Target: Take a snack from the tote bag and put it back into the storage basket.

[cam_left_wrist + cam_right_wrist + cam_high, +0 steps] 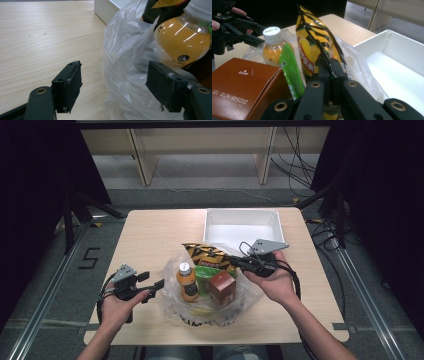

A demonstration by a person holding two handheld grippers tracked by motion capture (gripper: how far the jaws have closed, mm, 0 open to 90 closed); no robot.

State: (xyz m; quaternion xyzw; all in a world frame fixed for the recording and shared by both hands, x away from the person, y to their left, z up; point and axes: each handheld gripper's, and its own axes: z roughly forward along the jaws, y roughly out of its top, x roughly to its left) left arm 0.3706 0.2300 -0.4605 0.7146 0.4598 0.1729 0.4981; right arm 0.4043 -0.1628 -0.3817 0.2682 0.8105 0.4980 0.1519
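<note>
Claws are working a clear plastic bag (172, 307) of groceries sitting near the worktop's (150, 235) front edge, the right claw (329, 72) clamping shut on the crimped seam of a yellow-and-black chip bag (312, 45) standing at the back of the bag. The left claw (113, 85) is hovering with its jaws apart at the plastic bag's left side, one jaw over bare wood and the other against the film, just beside an orange drink bottle (182, 42). A brown carton (242, 87) and a green packet (289, 72) are crowding the chips, while a white tray (240, 227) is sitting toward the far right corner.
</note>
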